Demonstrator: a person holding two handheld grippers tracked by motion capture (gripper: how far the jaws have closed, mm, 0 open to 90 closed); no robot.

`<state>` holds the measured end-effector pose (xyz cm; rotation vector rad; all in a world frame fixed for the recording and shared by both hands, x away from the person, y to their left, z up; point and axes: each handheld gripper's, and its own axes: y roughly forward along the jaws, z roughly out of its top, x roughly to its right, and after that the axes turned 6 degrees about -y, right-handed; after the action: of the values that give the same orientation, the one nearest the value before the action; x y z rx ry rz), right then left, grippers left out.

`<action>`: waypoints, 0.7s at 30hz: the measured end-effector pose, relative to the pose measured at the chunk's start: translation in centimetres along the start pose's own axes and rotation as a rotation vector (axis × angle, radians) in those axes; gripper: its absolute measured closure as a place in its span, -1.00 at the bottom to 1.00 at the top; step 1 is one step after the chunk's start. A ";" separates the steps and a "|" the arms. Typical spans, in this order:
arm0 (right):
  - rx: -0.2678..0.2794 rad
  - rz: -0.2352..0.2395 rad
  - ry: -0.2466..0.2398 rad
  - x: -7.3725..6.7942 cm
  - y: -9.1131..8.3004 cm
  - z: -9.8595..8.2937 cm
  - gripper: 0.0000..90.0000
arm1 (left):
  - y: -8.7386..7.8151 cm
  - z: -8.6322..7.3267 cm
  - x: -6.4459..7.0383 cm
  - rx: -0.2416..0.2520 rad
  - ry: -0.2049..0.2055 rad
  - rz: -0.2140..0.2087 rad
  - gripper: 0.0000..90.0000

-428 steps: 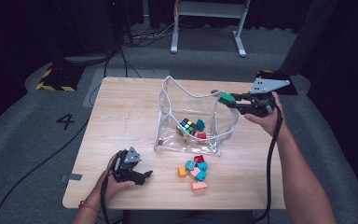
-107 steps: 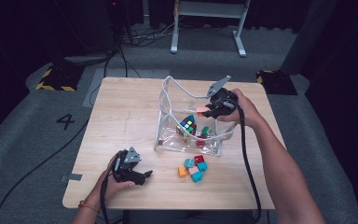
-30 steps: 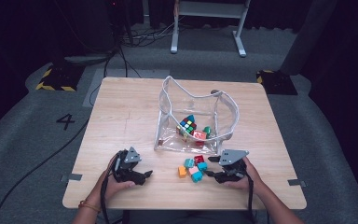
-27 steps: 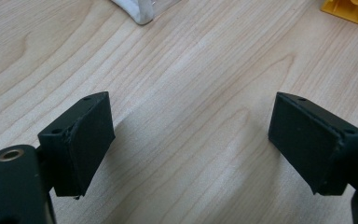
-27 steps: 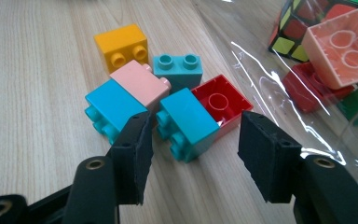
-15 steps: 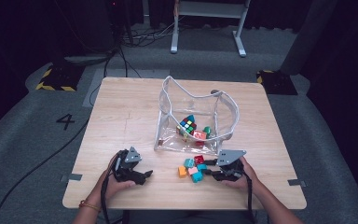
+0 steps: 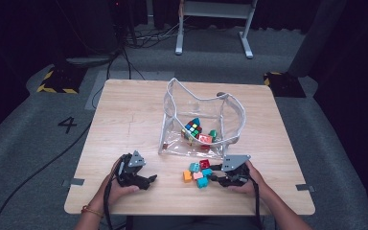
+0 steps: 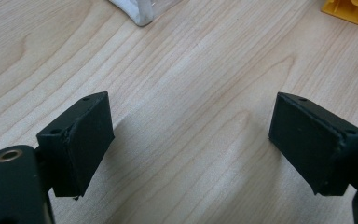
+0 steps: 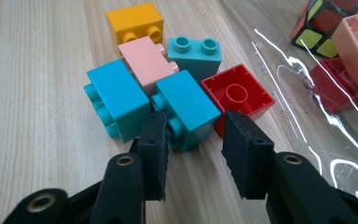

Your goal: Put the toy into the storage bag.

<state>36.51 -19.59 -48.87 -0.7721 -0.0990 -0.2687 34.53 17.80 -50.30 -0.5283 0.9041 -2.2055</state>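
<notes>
Your right tongs [image 9: 193, 156] sit half-closed either side of a teal plastic brick [image 9: 186, 108], lower centre of frame, not gripping it yet. Red hollow brick [image 9: 237, 96] just right. Your left tongs [image 8: 191, 149] gape wide over bare wooden counter [image 8: 186, 70].

A wooden table [image 7: 124, 115] bears a clear bag [image 7: 201, 122] and, seemingly, six loose bricks [image 7: 199, 173].
</notes>
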 end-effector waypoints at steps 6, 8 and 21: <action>-0.025 -0.002 0.032 -0.3 0.0 0.1 0.29 | 0.0 0.0 0.0 0.001 0.001 0.000 -0.69; -0.021 -0.005 0.010 -0.2 0.2 0.2 0.29 | 0.0 0.0 0.0 0.001 0.000 0.000 -0.69; -0.011 -0.009 0.020 0.0 0.5 0.0 0.45 | 0.0 0.0 0.0 -0.001 -0.001 0.001 -0.69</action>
<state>36.66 -19.23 -49.24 -0.7798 -0.0823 -0.2862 34.51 17.79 -50.30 -0.5290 0.9044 -2.2040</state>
